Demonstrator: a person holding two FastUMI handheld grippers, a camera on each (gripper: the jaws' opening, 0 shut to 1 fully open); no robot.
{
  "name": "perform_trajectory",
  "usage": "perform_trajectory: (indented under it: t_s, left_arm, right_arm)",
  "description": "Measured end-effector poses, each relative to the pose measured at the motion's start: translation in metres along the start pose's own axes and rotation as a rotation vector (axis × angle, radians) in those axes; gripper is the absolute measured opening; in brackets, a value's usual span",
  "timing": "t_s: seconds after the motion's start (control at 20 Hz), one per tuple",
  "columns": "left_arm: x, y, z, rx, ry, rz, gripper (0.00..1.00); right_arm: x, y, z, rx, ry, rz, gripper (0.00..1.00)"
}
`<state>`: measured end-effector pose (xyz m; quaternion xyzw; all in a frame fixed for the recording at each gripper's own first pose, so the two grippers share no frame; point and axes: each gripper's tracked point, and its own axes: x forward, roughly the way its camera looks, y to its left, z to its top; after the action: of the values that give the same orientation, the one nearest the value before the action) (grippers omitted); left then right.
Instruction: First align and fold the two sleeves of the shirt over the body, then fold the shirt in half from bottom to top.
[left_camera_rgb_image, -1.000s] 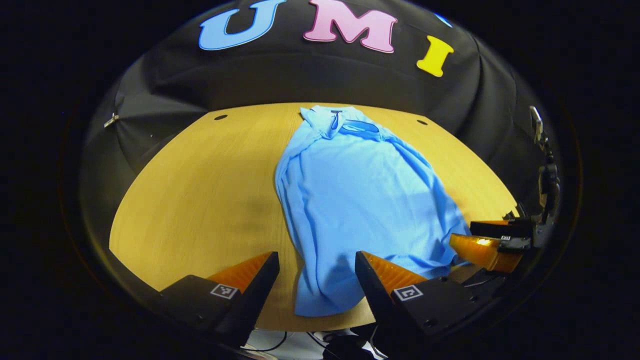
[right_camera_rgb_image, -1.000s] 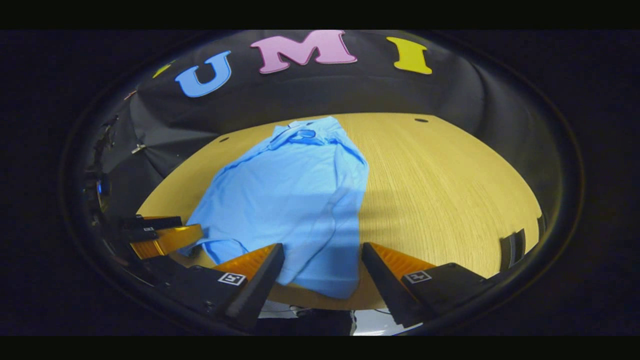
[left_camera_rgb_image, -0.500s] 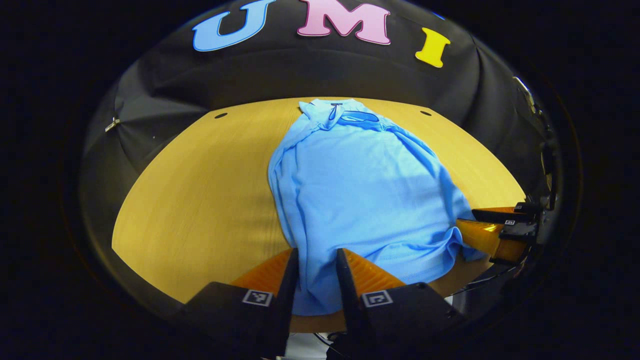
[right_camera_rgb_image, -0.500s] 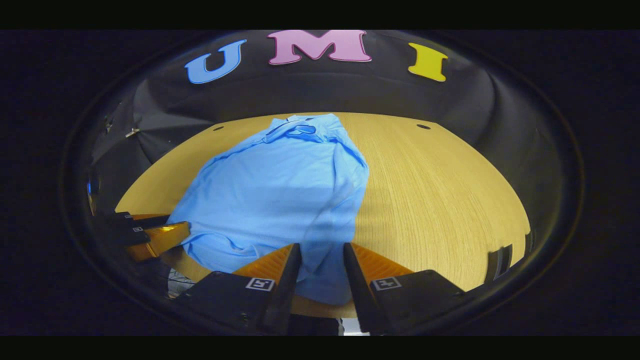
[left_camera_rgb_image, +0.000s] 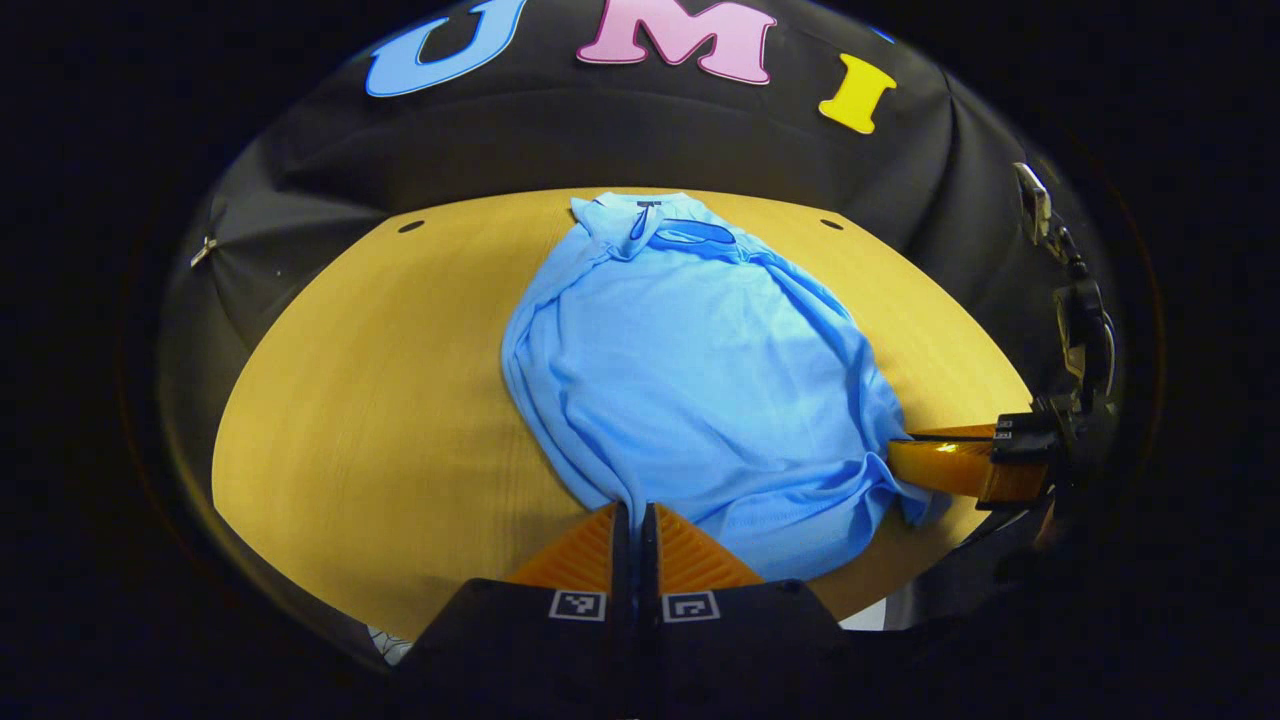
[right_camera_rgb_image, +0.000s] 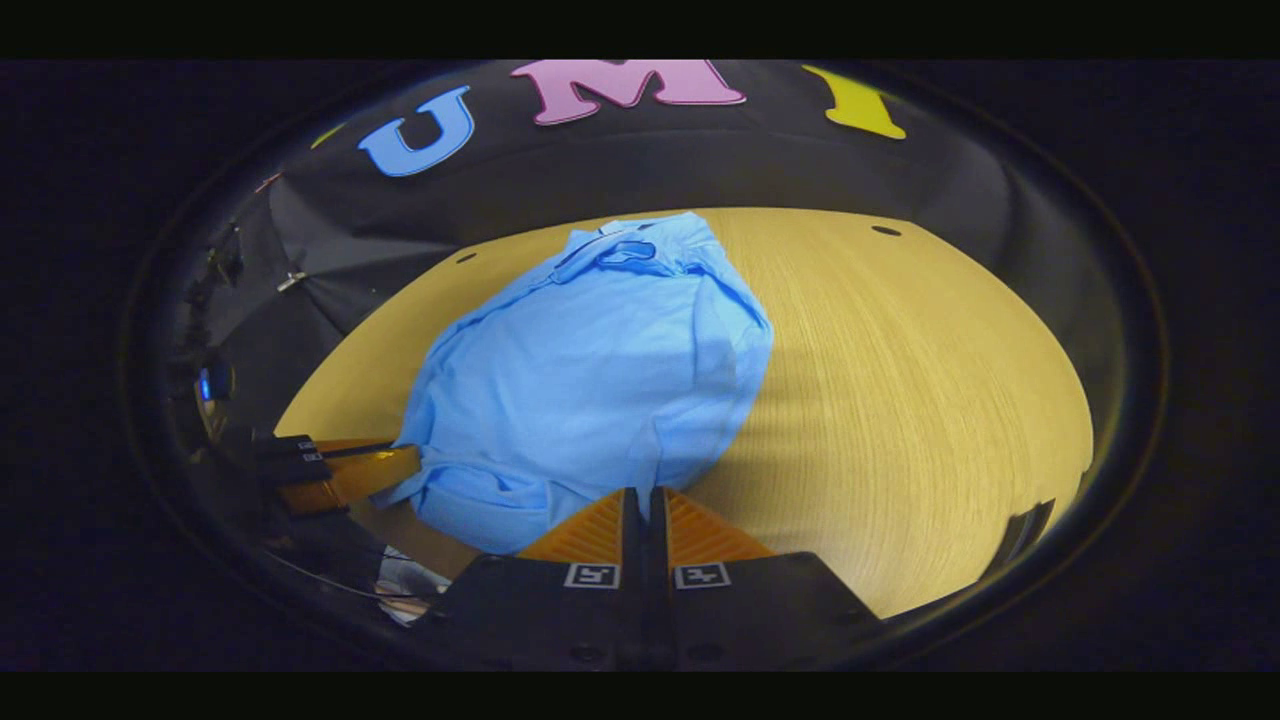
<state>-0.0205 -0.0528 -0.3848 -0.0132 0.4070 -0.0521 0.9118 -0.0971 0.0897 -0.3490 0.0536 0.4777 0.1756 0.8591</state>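
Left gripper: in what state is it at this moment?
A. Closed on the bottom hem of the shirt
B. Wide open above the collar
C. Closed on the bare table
A: in the left gripper view, the left gripper pinches the near hem of the blue shirt.

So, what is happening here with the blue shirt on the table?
A person is folding the blue shirt on the wooden table, with a gripper in each hand. The sleeves look already folded over the body. The left gripper is shut on the bottom hem near one corner, and the right gripper is shut on the hem near the other. The fold from bottom to top is not yet done; the collar lies at the far end.
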Motion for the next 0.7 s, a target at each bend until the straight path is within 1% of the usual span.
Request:
perform_trajectory:
  t_s: [0.05, 0.1, 0.2, 0.25, 0.3, 0.35, 0.4, 0.45, 0.55, 0.65, 0.7]
  left_arm:
    - [0.0, 0.0, 0.001, -0.011, 0.008, -0.006, 0.06]
    - [0.0, 0.002, 0.007, -0.02, 0.01, -0.002, 0.06]
    - [-0.005, 0.002, 0.025, -0.032, 0.002, 0.0, 0.06]
    - [-0.006, -0.001, 0.037, -0.036, -0.001, -0.009, 0.06]
    - [-0.009, -0.004, 0.051, -0.036, -0.007, -0.017, 0.02]
    - [-0.013, -0.004, 0.065, -0.032, -0.016, -0.023, 0.06]
    - [-0.018, -0.004, 0.082, -0.03, -0.033, -0.023, 0.06]
    - [-0.022, -0.003, 0.102, -0.036, -0.064, -0.02, 0.06]
    - [-0.021, -0.002, 0.136, -0.068, -0.099, -0.017, 0.06]
    - [-0.019, -0.002, 0.167, -0.103, -0.117, -0.013, 0.06]
    - [-0.016, 0.0, 0.185, -0.117, -0.134, -0.01, 0.02]
  right_arm:
    - [0.002, -0.002, 0.002, -0.003, 0.007, -0.001, 0.1]
    - [0.001, -0.001, 0.002, 0.003, 0.019, 0.006, 0.0]
    - [-0.002, -0.001, 0.019, 0.034, 0.002, 0.024, 0.07]
    - [-0.002, -0.003, 0.029, 0.031, -0.003, 0.023, 0.1]
    - [-0.004, -0.005, 0.041, 0.021, -0.014, 0.019, 0.05]
    - [-0.005, -0.007, 0.057, 0.027, -0.028, 0.017, 0.05]
    - [-0.005, -0.007, 0.073, 0.042, -0.046, 0.024, 0.05]
    - [-0.006, -0.007, 0.09, 0.047, -0.067, 0.026, 0.08]
    - [-0.004, -0.01, 0.127, 0.033, -0.117, 0.024, 0.0]
    - [0.002, -0.009, 0.169, 0.019, -0.172, 0.034, 0.0]
    - [0.007, -0.008, 0.191, 0.005, -0.194, 0.039, 0.0]
